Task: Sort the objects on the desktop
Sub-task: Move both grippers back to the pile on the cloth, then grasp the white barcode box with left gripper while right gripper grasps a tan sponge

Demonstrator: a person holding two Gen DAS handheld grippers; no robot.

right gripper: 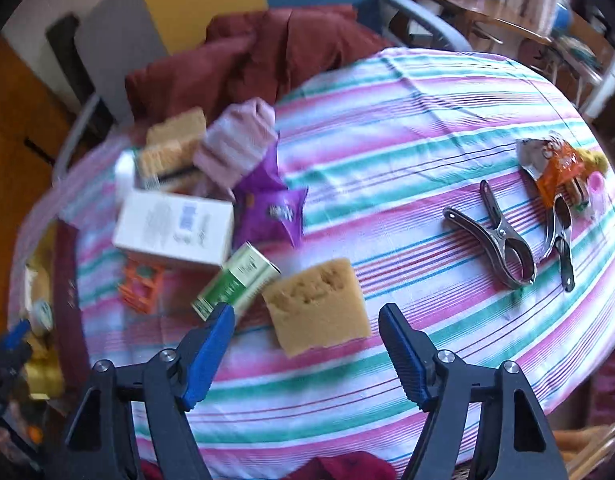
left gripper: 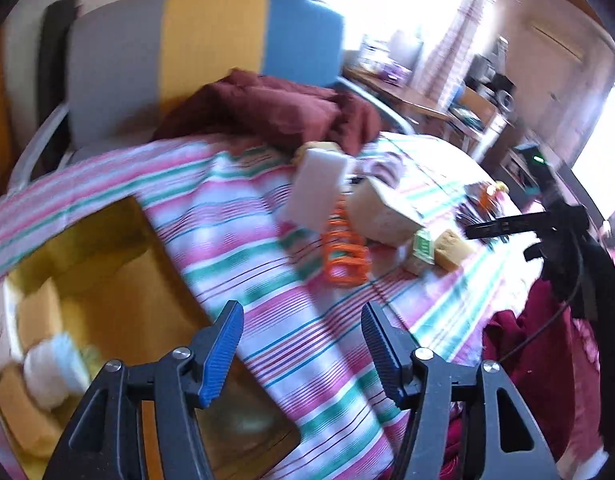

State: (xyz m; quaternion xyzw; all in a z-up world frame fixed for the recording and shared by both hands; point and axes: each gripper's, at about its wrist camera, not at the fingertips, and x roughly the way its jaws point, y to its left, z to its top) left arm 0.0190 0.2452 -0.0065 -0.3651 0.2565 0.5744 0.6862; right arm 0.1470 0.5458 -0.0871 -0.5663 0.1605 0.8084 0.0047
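My right gripper (right gripper: 307,320) is open and empty, just in front of a tan sponge (right gripper: 317,306) on the striped tablecloth (right gripper: 407,128). A green tin (right gripper: 237,282) lies left of the sponge, beside a white box (right gripper: 173,230), a purple snack bag (right gripper: 269,208), an orange spring toy (right gripper: 141,284) and a second sponge (right gripper: 171,146). Two metal clips (right gripper: 503,244) and an orange wrapper (right gripper: 559,168) lie at the right. My left gripper (left gripper: 303,320) is open and empty above the cloth, next to a yellow box (left gripper: 87,280) holding sponges. The orange spring toy (left gripper: 343,248) lies ahead of it.
A striped chair (left gripper: 211,40) with a maroon cloth (left gripper: 275,108) stands behind the table. The right gripper's black arm (left gripper: 547,224) shows at the right of the left wrist view. A wooden side table (left gripper: 411,96) with clutter is further back.
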